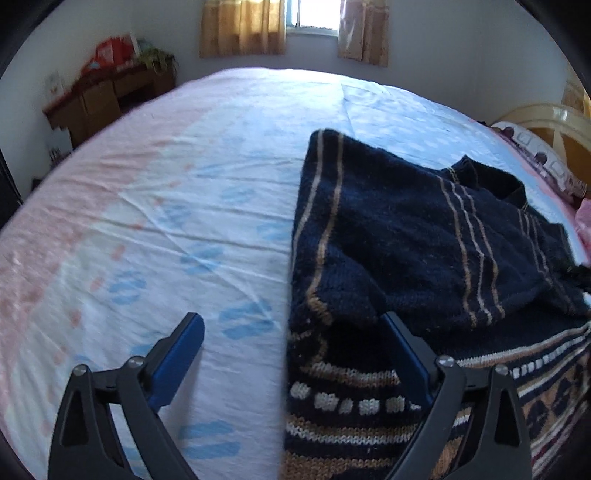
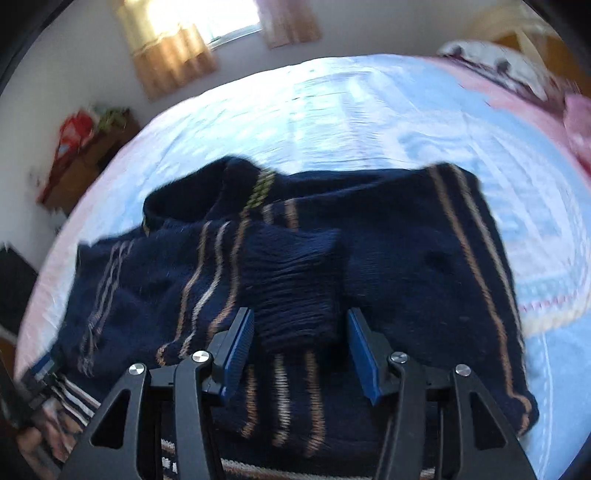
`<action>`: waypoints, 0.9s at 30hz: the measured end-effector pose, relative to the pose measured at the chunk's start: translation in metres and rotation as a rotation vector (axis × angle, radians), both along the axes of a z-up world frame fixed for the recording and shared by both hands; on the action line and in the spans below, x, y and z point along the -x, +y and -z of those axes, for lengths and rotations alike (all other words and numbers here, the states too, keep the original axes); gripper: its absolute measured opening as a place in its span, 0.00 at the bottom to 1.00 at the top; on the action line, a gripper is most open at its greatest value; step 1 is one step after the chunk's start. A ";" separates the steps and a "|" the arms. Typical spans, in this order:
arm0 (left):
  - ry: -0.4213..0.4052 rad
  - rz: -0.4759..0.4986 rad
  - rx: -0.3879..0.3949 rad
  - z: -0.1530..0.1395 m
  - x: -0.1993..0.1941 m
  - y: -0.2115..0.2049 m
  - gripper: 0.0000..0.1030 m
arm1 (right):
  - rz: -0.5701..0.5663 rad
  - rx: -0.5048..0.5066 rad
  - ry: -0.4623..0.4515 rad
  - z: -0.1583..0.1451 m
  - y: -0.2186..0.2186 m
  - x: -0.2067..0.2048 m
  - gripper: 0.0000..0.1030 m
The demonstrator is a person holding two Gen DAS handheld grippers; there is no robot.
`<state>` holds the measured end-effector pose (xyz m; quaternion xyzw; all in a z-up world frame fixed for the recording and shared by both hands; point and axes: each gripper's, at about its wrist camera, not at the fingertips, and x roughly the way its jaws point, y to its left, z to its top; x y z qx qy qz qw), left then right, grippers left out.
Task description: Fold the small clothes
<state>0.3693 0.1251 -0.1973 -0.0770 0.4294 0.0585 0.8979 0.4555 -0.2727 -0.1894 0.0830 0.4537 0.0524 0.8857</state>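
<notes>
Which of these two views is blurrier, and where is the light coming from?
Right wrist view is blurrier: the sweater and bed sheet smear with motion. Left wrist view is sharper on the sweater, soft toward the sheet's left edge. Daylight comes through the window at the far wall, blown out white; both views bend with fisheye distortion.

A: Where is the dark navy knitted sweater with tan stripes (image 1: pixel 399 236) laid?
B: On the pale printed bed sheet (image 1: pixel 166 206), right of the left view's middle.
A: And behind the bed?
B: A curtained window (image 1: pixel 317 18); a brown wooden desk (image 1: pixel 99 99) far left.
</notes>
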 end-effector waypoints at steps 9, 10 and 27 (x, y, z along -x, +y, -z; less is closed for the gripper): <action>-0.006 0.078 0.019 0.001 0.007 -0.006 0.96 | -0.019 0.195 -0.132 -0.020 0.012 0.017 0.13; -0.005 0.079 0.019 0.001 0.007 -0.006 0.96 | -0.007 0.197 -0.134 -0.022 0.011 0.014 0.12; -0.068 -0.024 -0.053 -0.024 -0.009 -0.003 0.97 | -0.087 0.178 -0.194 -0.031 0.030 0.021 0.51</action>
